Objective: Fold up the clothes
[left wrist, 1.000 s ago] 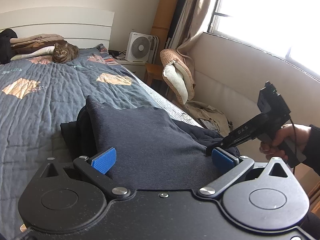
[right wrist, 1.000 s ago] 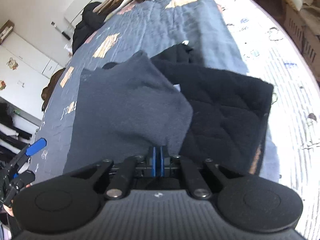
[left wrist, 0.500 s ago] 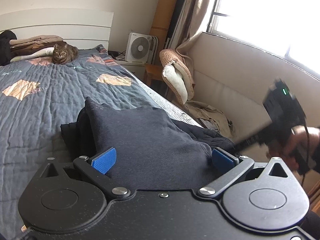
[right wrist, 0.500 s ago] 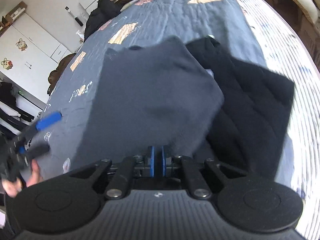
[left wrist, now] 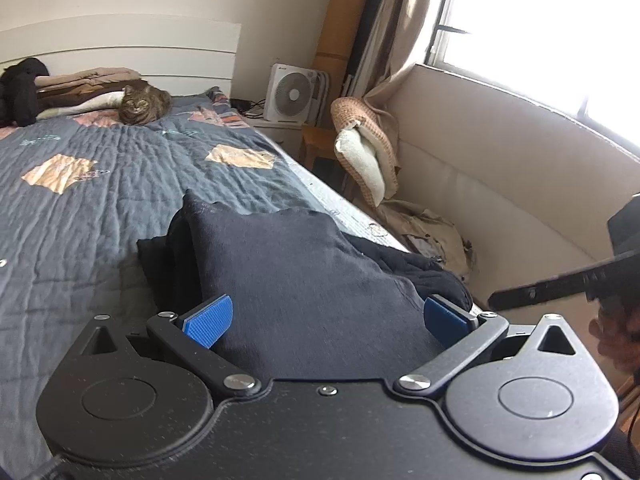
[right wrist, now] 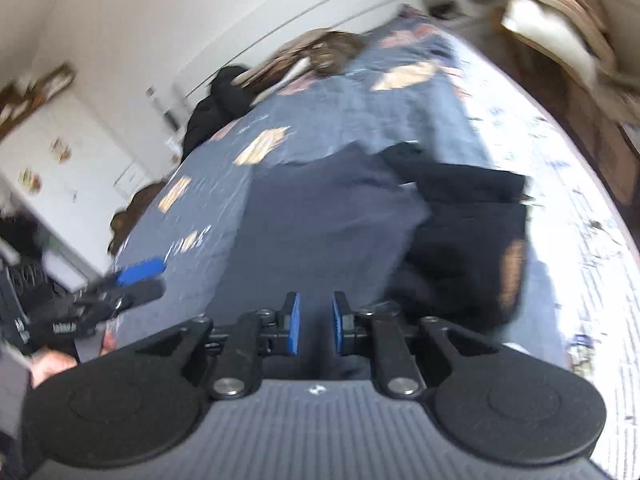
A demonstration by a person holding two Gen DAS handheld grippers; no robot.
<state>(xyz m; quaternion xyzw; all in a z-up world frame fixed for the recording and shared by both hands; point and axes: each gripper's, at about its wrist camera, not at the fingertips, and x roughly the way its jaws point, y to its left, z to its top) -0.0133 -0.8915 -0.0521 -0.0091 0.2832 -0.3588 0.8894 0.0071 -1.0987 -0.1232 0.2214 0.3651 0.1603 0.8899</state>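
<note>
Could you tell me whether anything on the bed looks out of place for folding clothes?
Yes: a cat lies at the head of the bed, against a clothes stack. The navy garment sits askew over a black one.

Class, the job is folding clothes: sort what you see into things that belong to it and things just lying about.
Belongs to the job:
navy top
black quilted garment
left gripper, jaws open
right gripper, jaws open

Just lying about:
cat
fan
stacked bedding
</note>
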